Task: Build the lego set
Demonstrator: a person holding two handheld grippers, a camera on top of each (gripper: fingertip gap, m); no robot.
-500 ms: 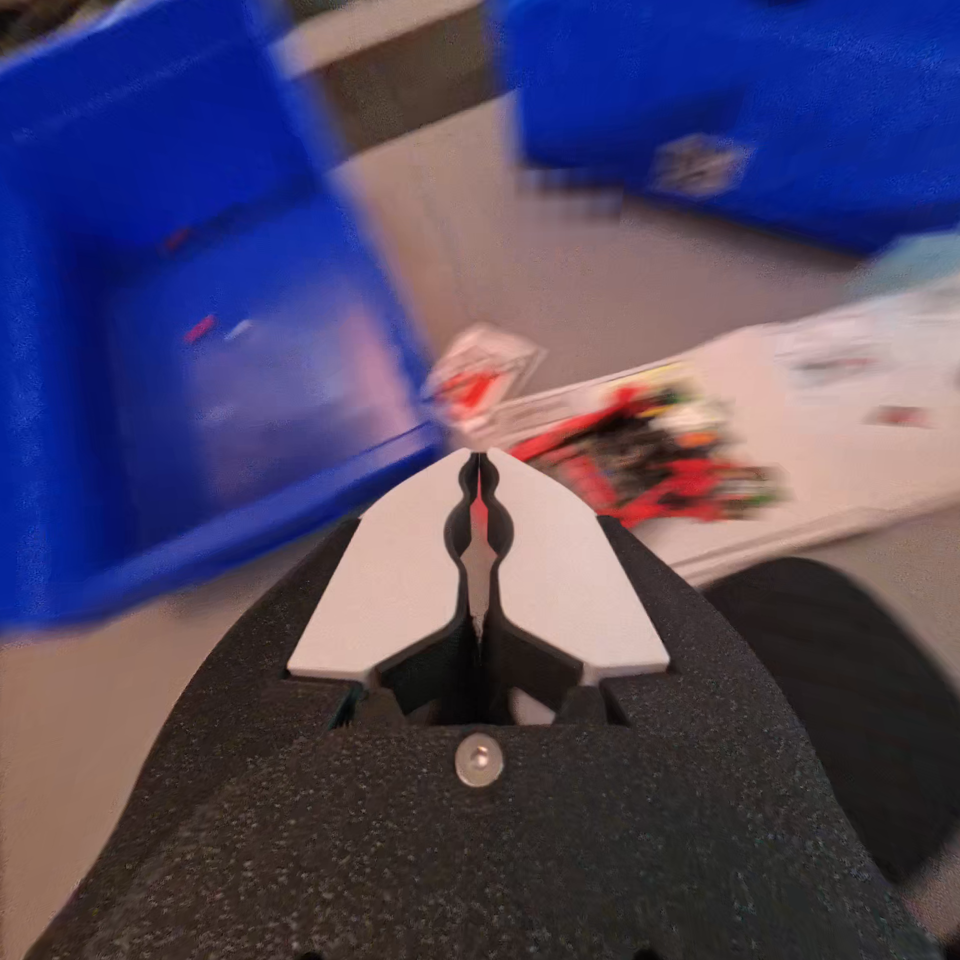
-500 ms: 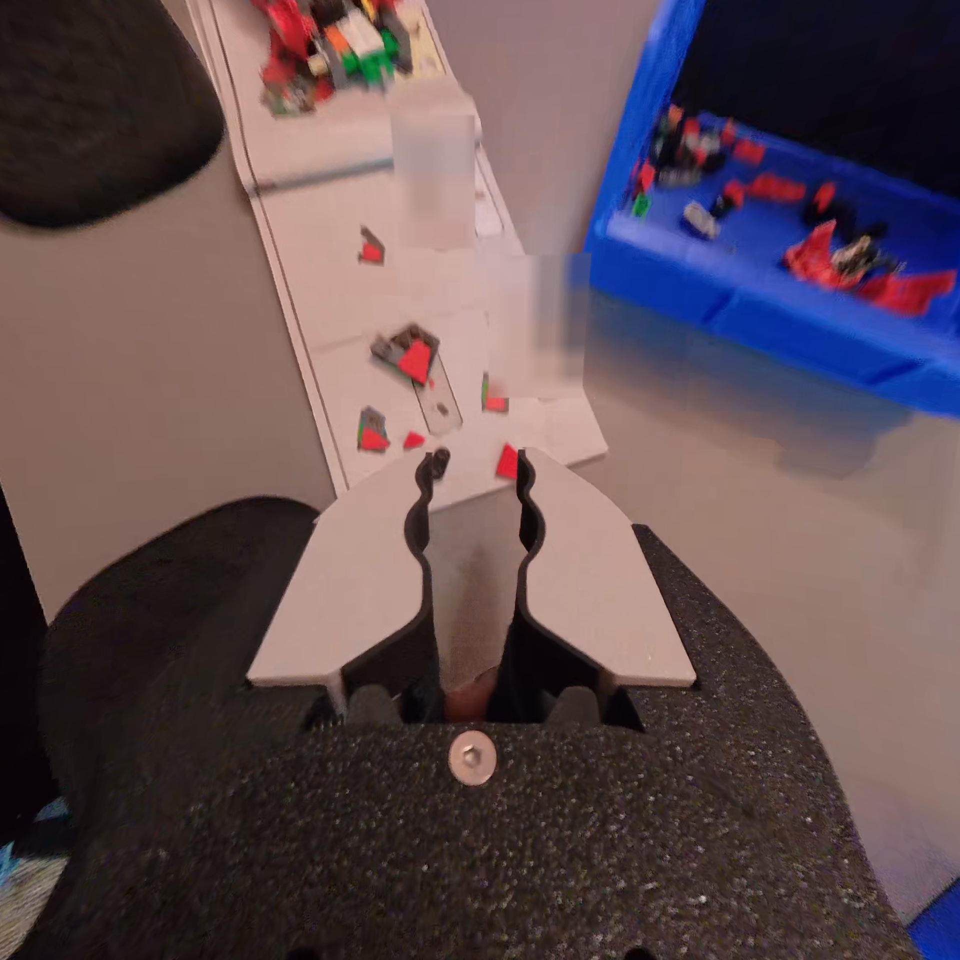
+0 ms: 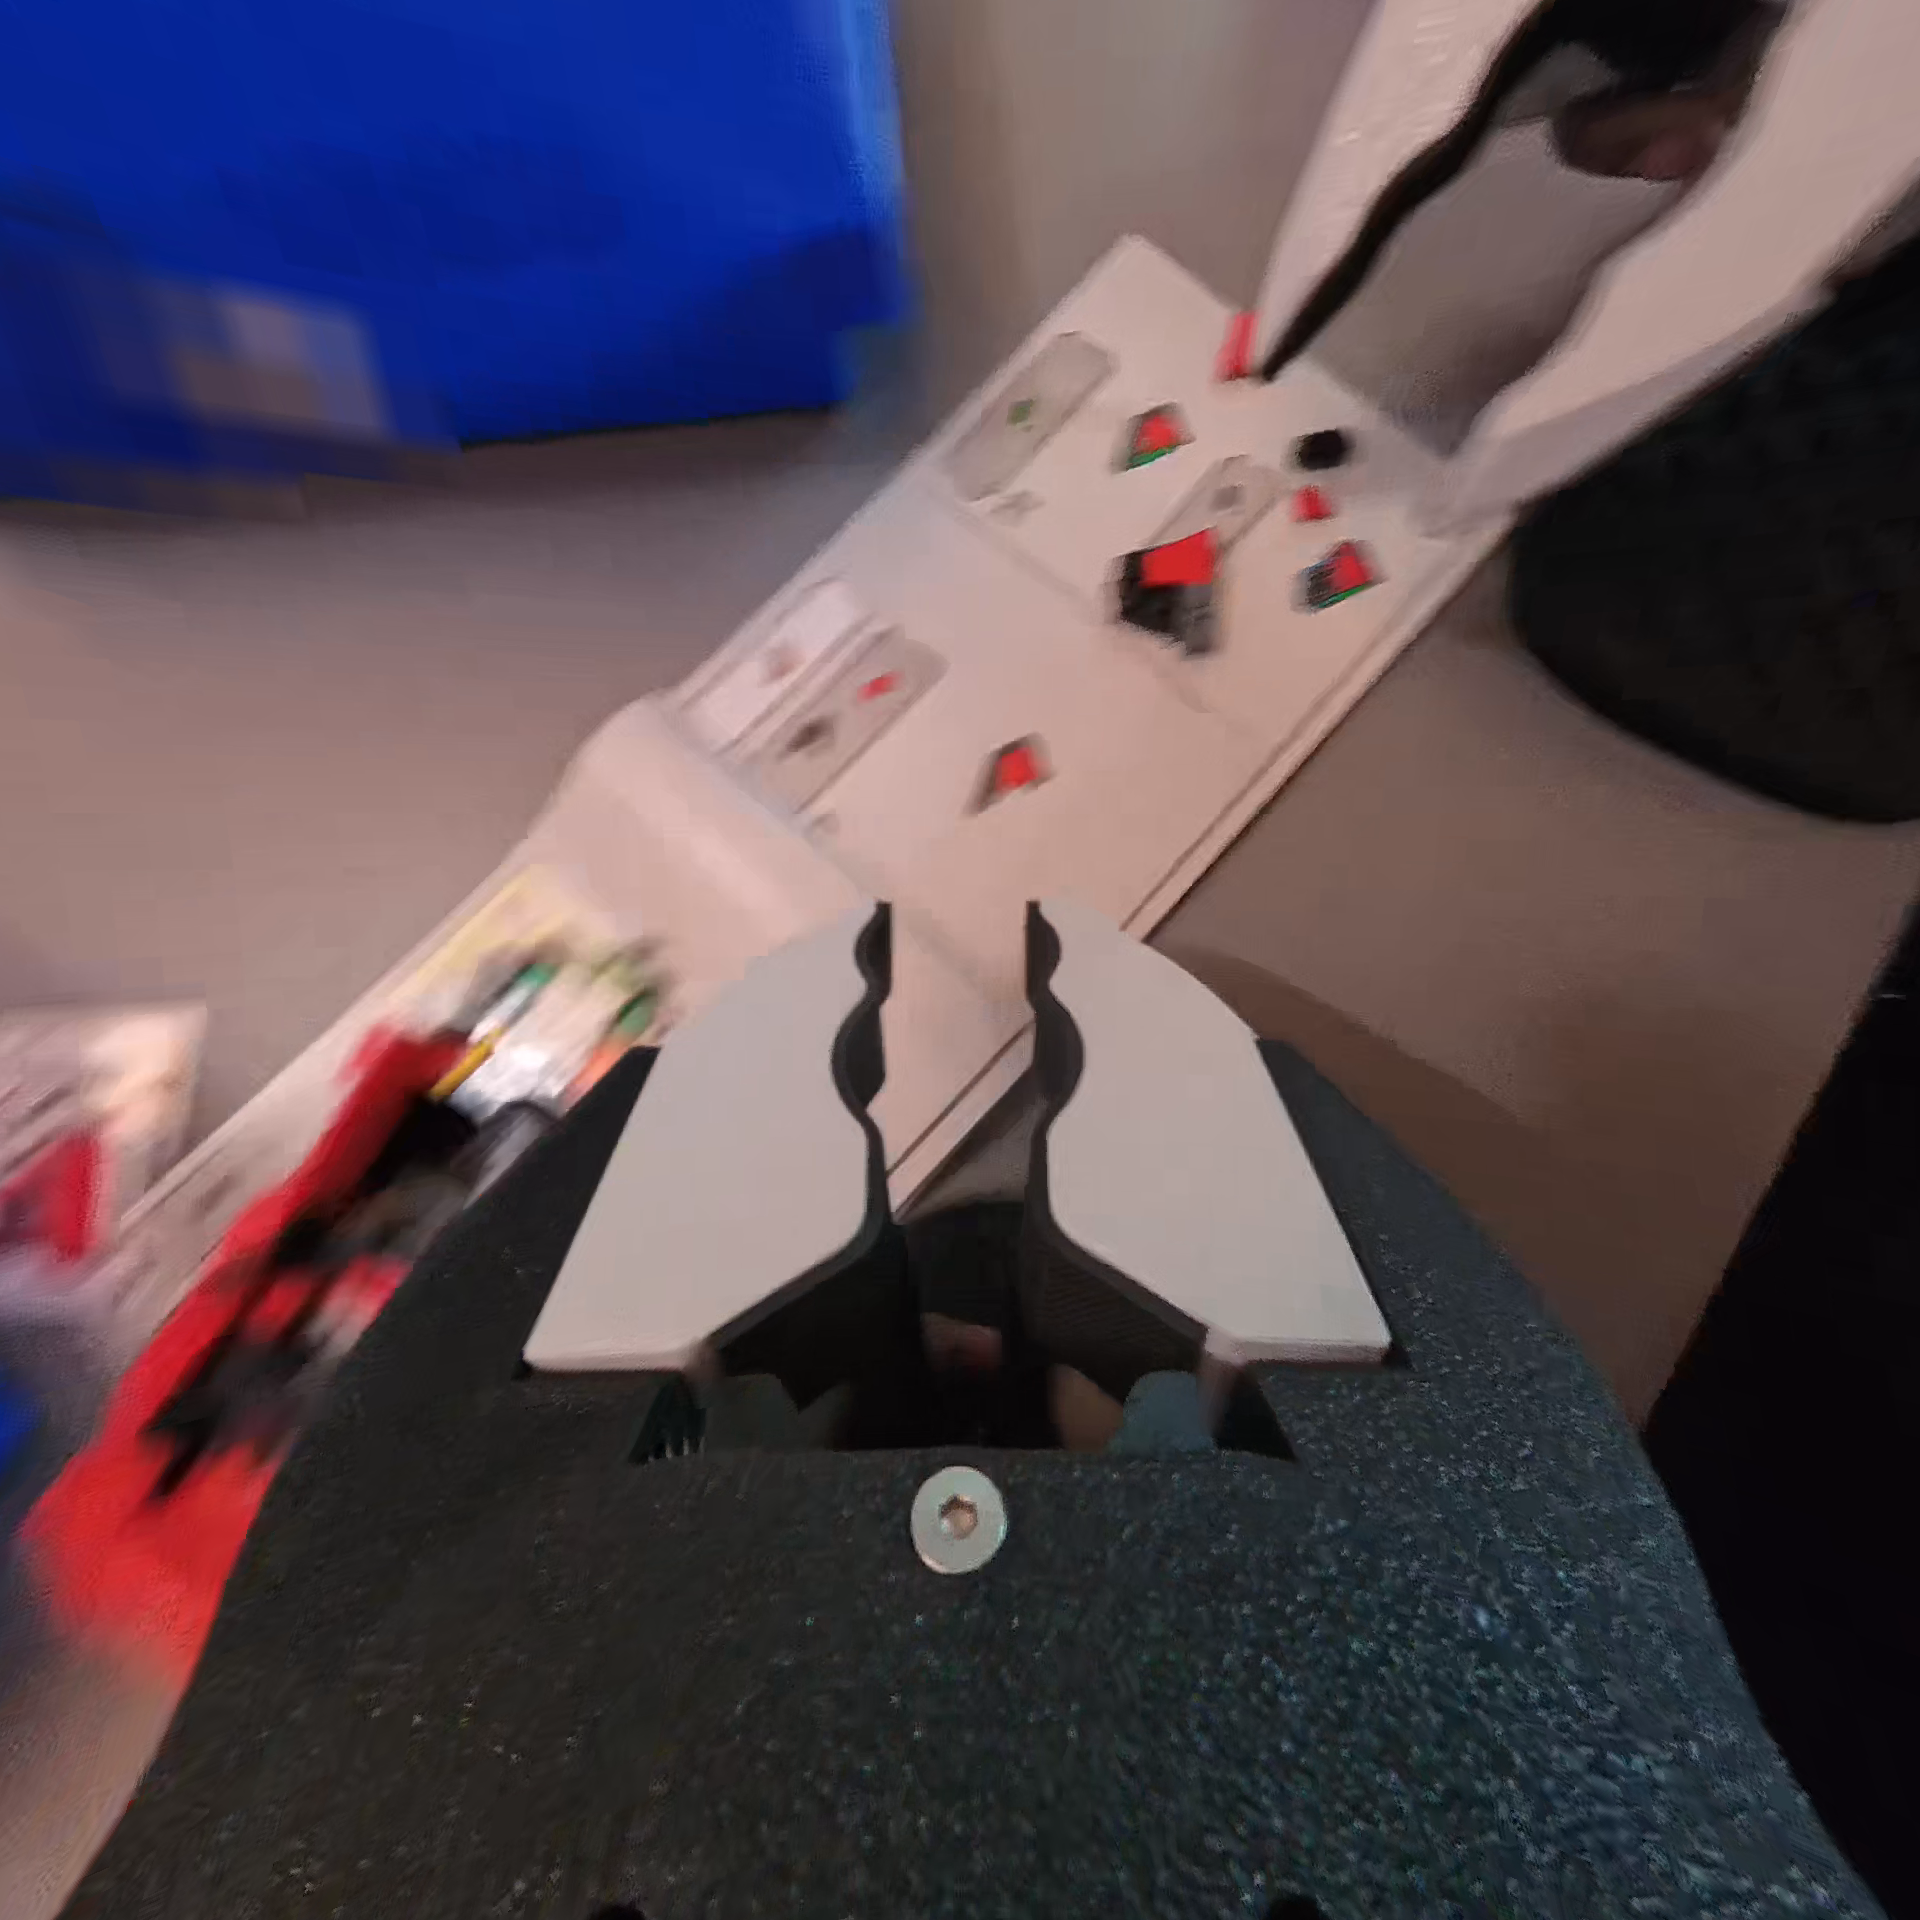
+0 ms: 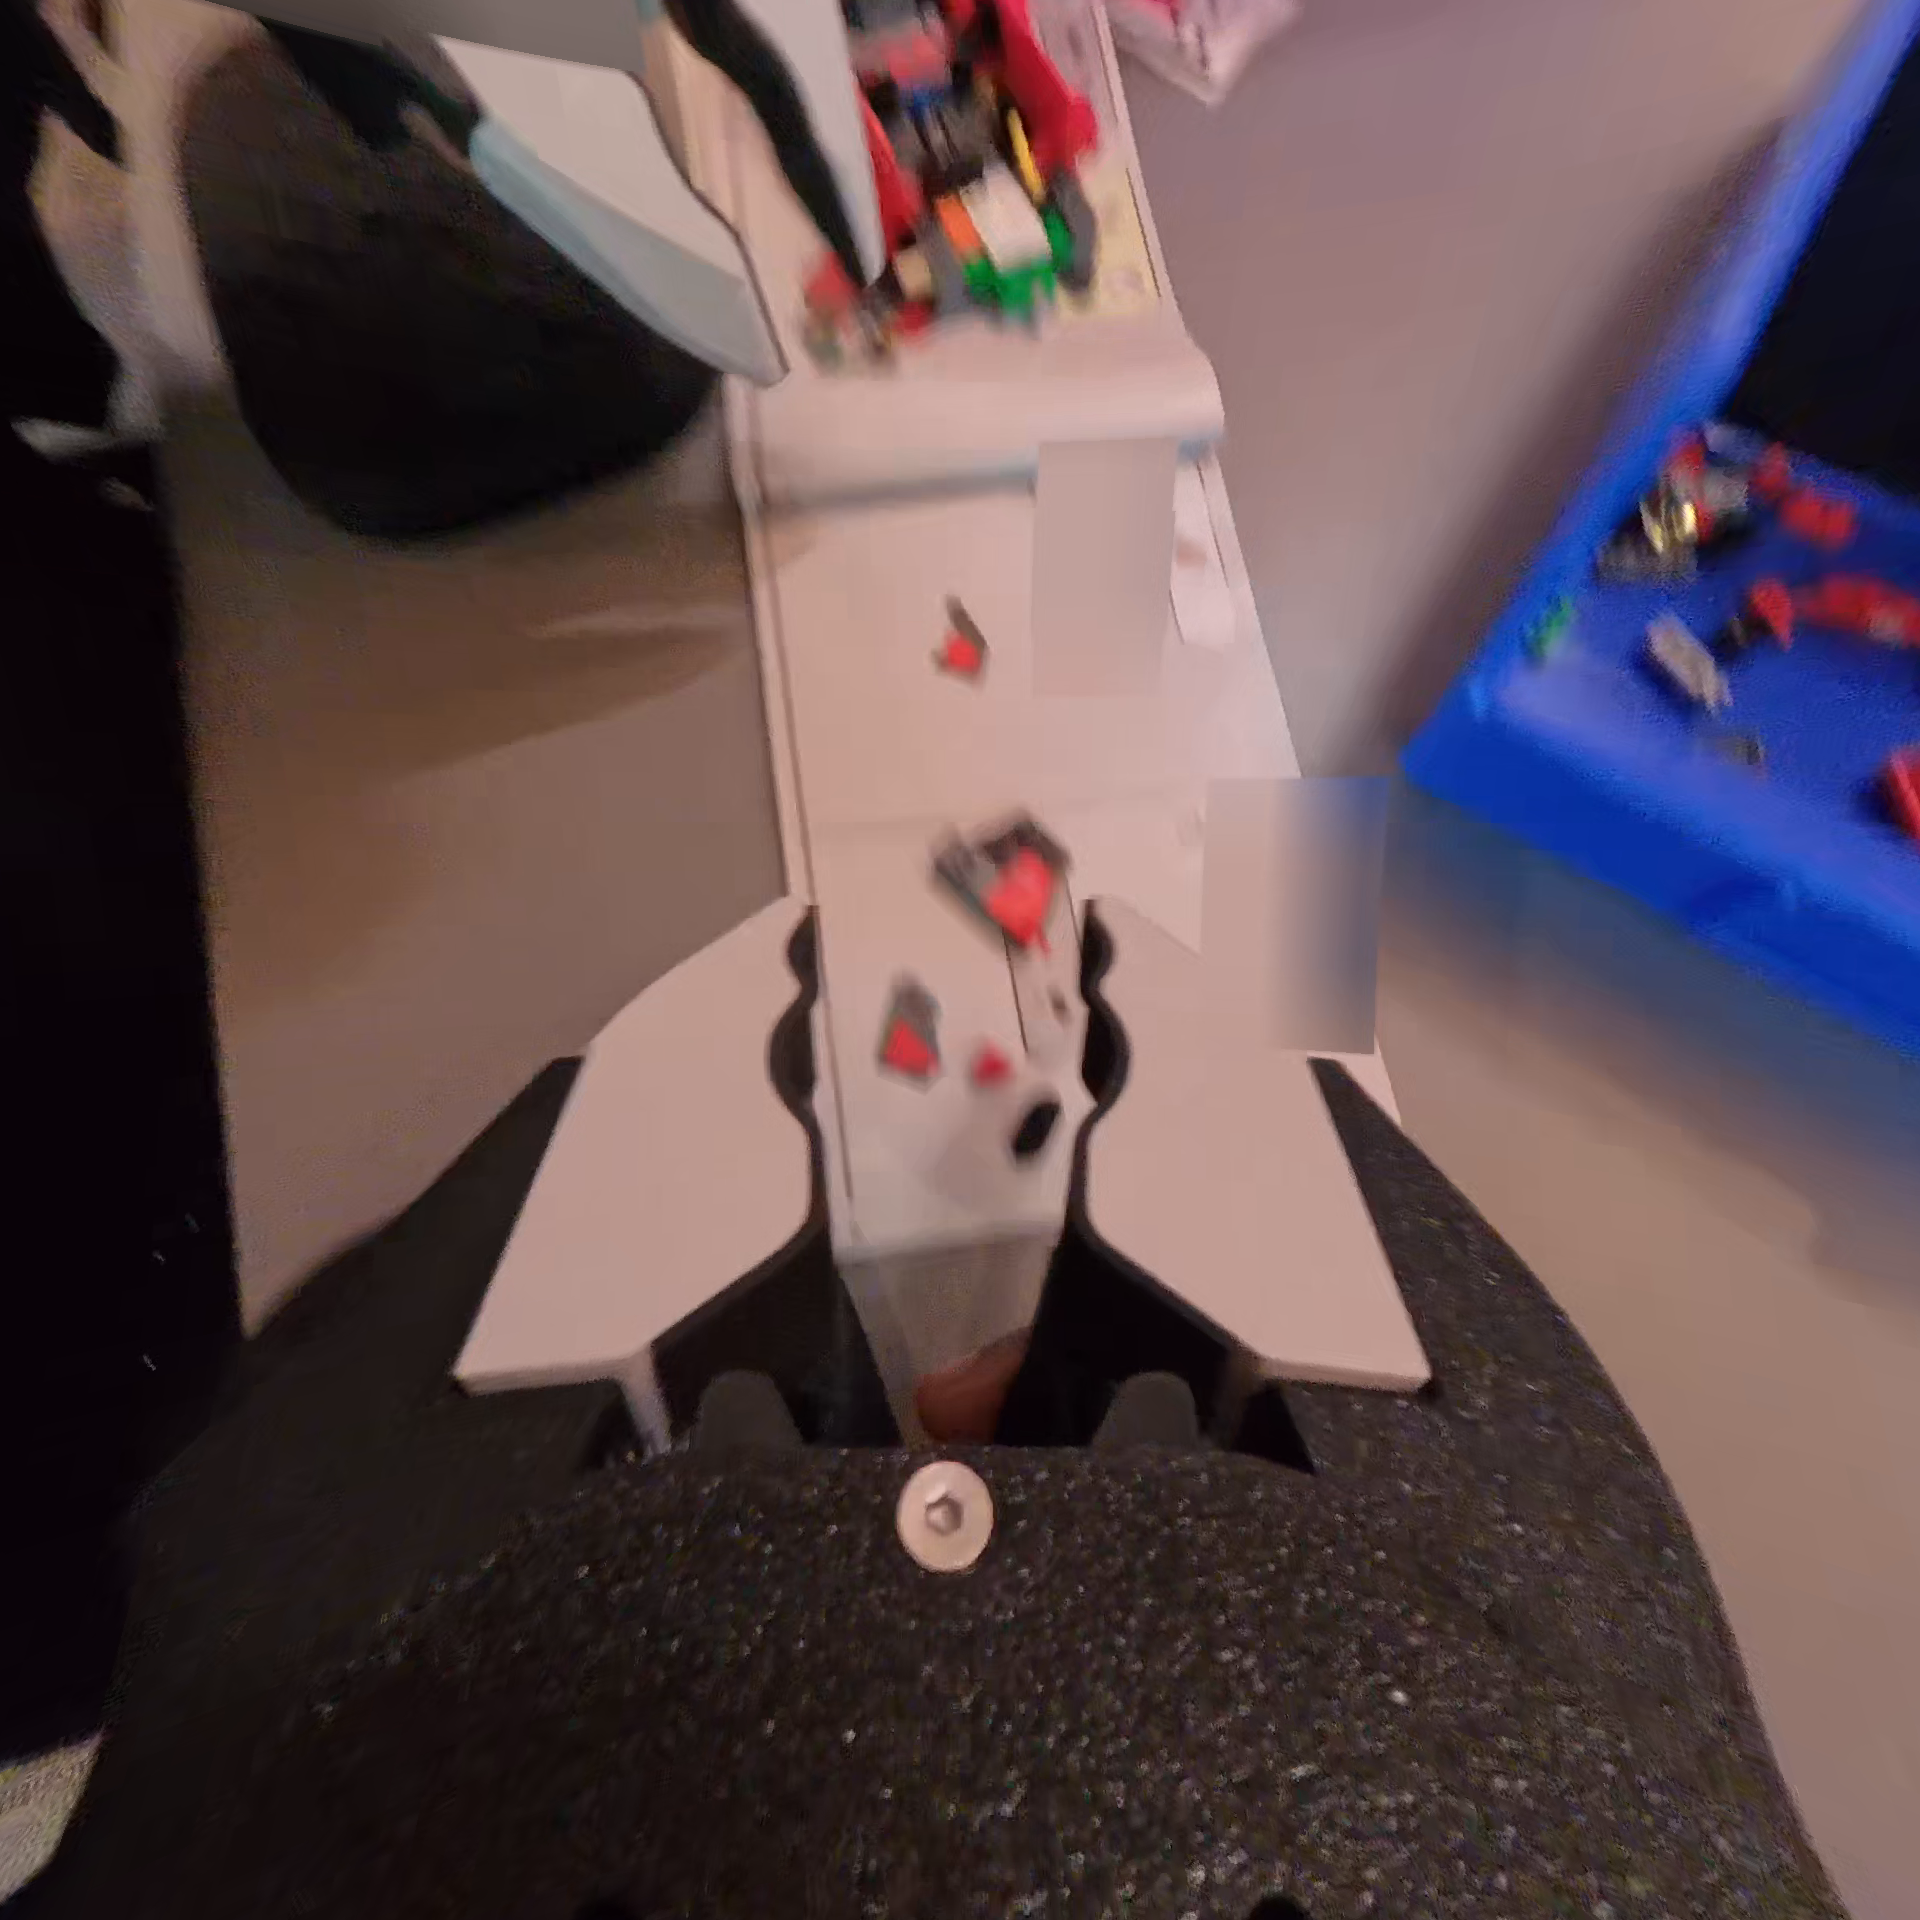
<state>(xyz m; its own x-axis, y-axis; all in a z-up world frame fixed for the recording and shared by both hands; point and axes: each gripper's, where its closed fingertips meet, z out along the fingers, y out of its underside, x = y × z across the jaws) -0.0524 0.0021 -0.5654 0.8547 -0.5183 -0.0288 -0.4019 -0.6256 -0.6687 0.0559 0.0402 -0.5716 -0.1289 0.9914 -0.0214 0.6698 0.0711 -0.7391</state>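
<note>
Left wrist view shows the left gripper [image 3: 956, 935] with its jaws spread and nothing between them, hovering over the near edge of the instruction booklet [image 3: 1039, 665] that lies open on the bench [image 3: 312, 675]. The part-built lego model [image 3: 343, 1153], mostly red and black, sits blurred on the booklet just to the left, and the right gripper [image 3: 1361, 416] reaches in from the upper right over a small black piece [image 3: 1320, 449]. Right wrist view has the right gripper [image 4: 951, 935] also spread and empty above the printed page, the black piece [image 4: 1036, 1127] lying between its jaws, the model [image 4: 977, 208] farther up, and a blue bin [image 4: 1662, 831] of loose parts to the right. Light, hard and slick, the model probably sheds small parts under a squeeze; I would pinch it across its solid middle rather than the thin red ends.
</note>
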